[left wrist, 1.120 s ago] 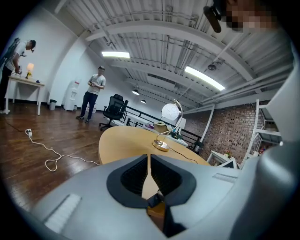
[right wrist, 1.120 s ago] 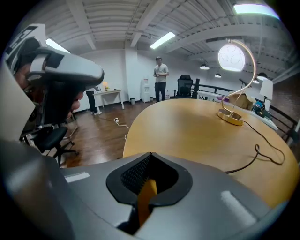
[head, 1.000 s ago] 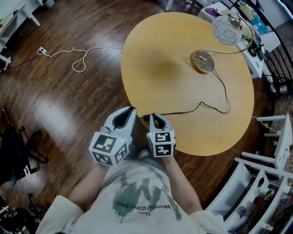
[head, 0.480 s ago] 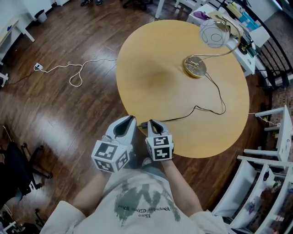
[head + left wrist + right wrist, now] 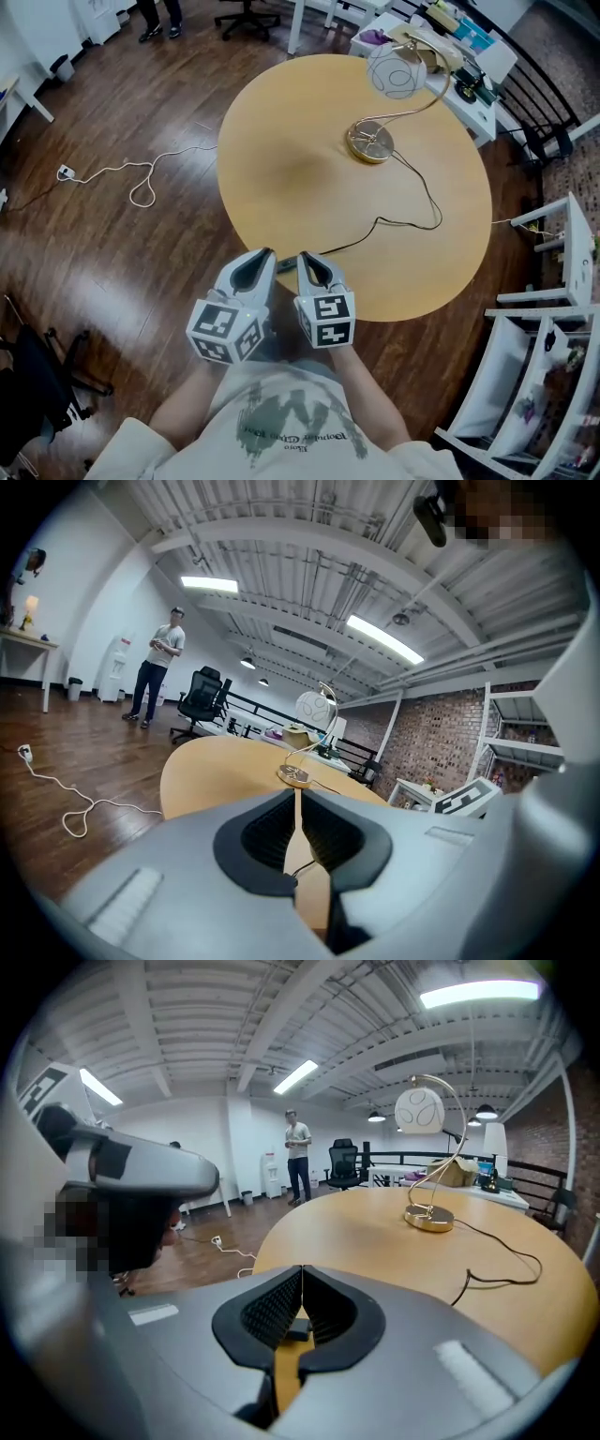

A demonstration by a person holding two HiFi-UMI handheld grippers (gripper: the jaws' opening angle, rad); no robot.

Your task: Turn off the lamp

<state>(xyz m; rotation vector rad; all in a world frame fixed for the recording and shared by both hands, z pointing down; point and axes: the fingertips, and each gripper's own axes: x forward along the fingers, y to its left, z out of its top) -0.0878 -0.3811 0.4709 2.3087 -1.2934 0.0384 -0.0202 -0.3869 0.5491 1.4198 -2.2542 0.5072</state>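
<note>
The lamp stands at the far side of the round wooden table (image 5: 281, 169), with a gold base (image 5: 369, 143) and a white globe shade (image 5: 395, 71) on a curved gold stem. Its black cord (image 5: 412, 202) snakes back to the table's near edge. My left gripper (image 5: 265, 255) and right gripper (image 5: 307, 258) hover side by side at that edge, both shut on nothing. A small dark block (image 5: 286, 265) on the cord lies between them. Far ahead, the left gripper view has the lamp base (image 5: 294, 776). The right gripper view has the globe (image 5: 421, 1110) and base (image 5: 430, 1220).
A white cable (image 5: 131, 178) loops on the wooden floor to the left. White shelving (image 5: 553, 309) stands at the right and a cluttered desk (image 5: 450, 47) behind the lamp. A person (image 5: 157, 667) stands far off by an office chair (image 5: 202, 691).
The head view has shifted, so the table and lamp now sit further left in it. Both grippers stay shut, side by side at the near edge.
</note>
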